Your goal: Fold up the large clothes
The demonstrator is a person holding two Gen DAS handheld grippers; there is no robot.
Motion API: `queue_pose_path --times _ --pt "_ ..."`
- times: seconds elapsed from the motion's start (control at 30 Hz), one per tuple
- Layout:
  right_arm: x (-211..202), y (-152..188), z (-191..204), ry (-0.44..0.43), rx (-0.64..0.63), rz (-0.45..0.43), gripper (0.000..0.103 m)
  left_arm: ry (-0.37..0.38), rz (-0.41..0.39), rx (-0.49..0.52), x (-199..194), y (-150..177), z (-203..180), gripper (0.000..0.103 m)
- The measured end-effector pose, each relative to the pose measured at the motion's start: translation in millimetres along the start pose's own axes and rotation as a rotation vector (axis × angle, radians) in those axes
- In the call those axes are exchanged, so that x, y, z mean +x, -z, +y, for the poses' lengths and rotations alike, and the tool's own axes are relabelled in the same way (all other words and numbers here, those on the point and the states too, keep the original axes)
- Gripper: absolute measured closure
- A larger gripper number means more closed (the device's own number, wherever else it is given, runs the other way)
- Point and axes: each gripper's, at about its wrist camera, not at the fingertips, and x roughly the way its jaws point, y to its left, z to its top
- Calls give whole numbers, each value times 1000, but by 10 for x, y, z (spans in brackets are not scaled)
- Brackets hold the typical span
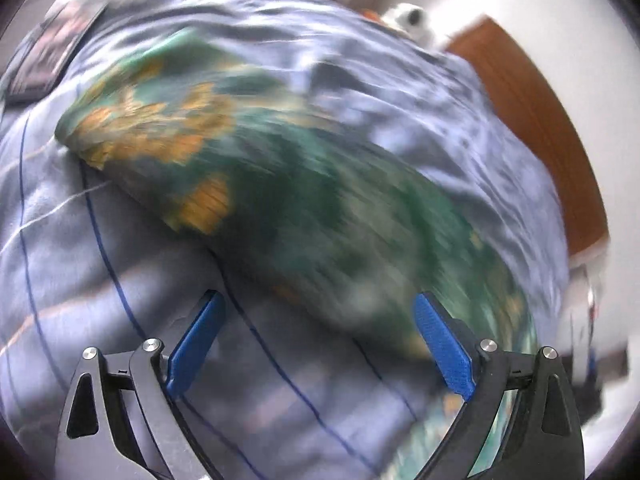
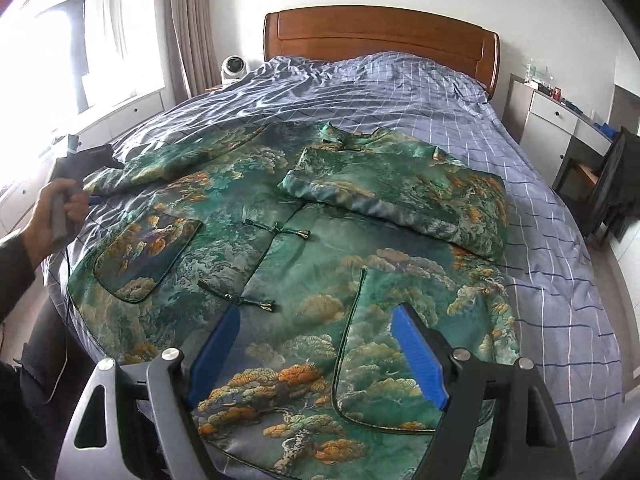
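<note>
Checked blue bedding [image 1: 80, 264] fills the left wrist view, badly smeared by motion blur. Across it lies a long green and orange sleeve [image 1: 224, 168] of the garment, its cuff end toward the upper left and its length running down to the lower right, where it passes under the right-hand finger. The left gripper [image 1: 318, 340] hangs above the bedding with its jaws wide and nothing between them; the sleeve sits just ahead of them and slightly right. A wooden headboard [image 1: 532, 120] shows at the far right edge.

From the right wrist view the bed [image 2: 560, 240] is sharp, with the headboard [image 2: 380, 36] at the back and a white cabinet [image 2: 548, 128] beside it. The brocade jacket [image 2: 280, 264] is spread front up, collar toward the headboard, hem toward the camera. Its one sleeve is already folded across the chest [image 2: 400, 196]; the other stretches out flat toward the person's left hand [image 2: 56, 216] on its grip. The right gripper [image 2: 318, 344] hovers over the hem, jaws wide, holding nothing. Judging by this, the outstretched sleeve is the next fold, and the left hand is far nearer to it.
</note>
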Motion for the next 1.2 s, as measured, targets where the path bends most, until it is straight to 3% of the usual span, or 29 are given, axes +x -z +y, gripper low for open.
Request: queue_pose_path --times 0.13,0.2,0.27,0.37,0.43,0.57,0.73,0.83,0.9,0.93,1.0,1.03,1.07,1.13,1.2 --pt "21 -6 40 -4 -9 13 22 3 -56 -84 39 -217 97 9" --pt "34 -3 74 -6 -18 19 22 -19 -96 -83 17 -298 48 26" --pt "51 -2 106 -13 -26 26 22 -60 -108 -52 9 -339 -24 85" --pt "79 -8 150 -23 -34 32 22 -85 -149 31 -123 -341 -184 92" --pt "92 -9 166 -30 -34 33 22 -126 -220 163 -304 -240 -484 93" --pt "119 4 176 -42 -28 36 22 -148 -355 459 -666 70 -1146 93" --pt "99 15 163 -48 -11 24 22 -118 -516 900 -996 896 -2045 93" --pt "70 21 128 -45 6 19 22 -90 -545 1159 -943 1547 -2419 92" --pt "33 33 101 -40 12 11 22 -84 -522 1269 -822 1879 -2531 88" --pt "22 38 92 -37 13 9 22 -82 -494 1331 -707 2106 -2571 83" --pt "0 60 62 -30 17 6 22 -83 -429 1421 -508 2450 -2600 52" --pt "-2 75 43 -29 21 7 22 -95 -389 1477 -389 2641 -2591 21" --pt "-2 92 25 -26 26 9 22 -108 -365 1522 -337 2828 -2573 9" --pt "-8 103 -25 -23 40 11 22 -131 -308 1646 -225 3206 -2425 10" --pt "-17 90 -75 -23 49 11 22 -135 -309 1707 -253 3378 -2253 10"
